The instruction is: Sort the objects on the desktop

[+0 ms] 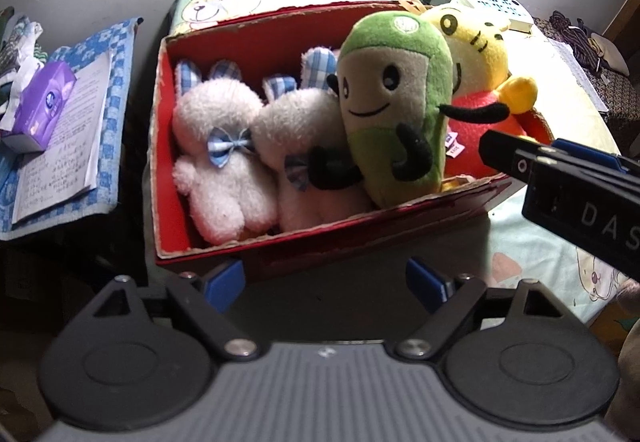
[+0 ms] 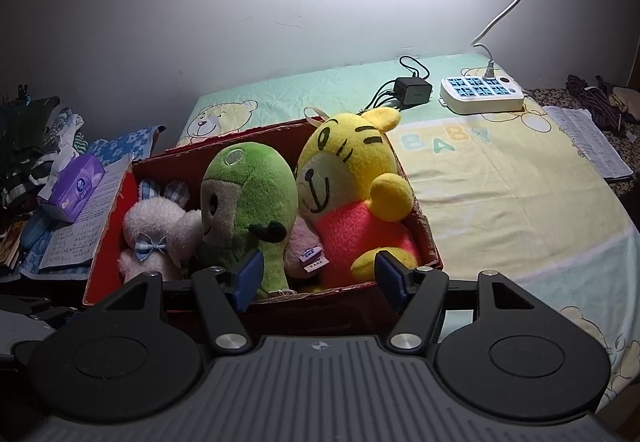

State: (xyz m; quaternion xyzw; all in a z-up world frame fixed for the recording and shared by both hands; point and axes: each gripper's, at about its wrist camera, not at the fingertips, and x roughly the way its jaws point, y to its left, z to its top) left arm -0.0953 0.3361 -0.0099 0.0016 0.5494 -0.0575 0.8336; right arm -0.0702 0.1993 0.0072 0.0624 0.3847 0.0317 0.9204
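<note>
Four soft toys fill a red box on a desk.
Both grippers, left and right, hang spread and empty; sorting looks finished, so withdrawing likely comes next.

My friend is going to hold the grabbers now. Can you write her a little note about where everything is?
Left gripper: open, empty, in front of the red box's near wall.
Right gripper: open, empty, at the box's near right side.
In the box: two white bunnies, the green plush and the yellow tiger, both sitting up high.
Done: all four toys visible are boxed.
Left: the black charger and white power strip sit on the bear-print cloth; tissue pack lies on papers to the left.
</note>
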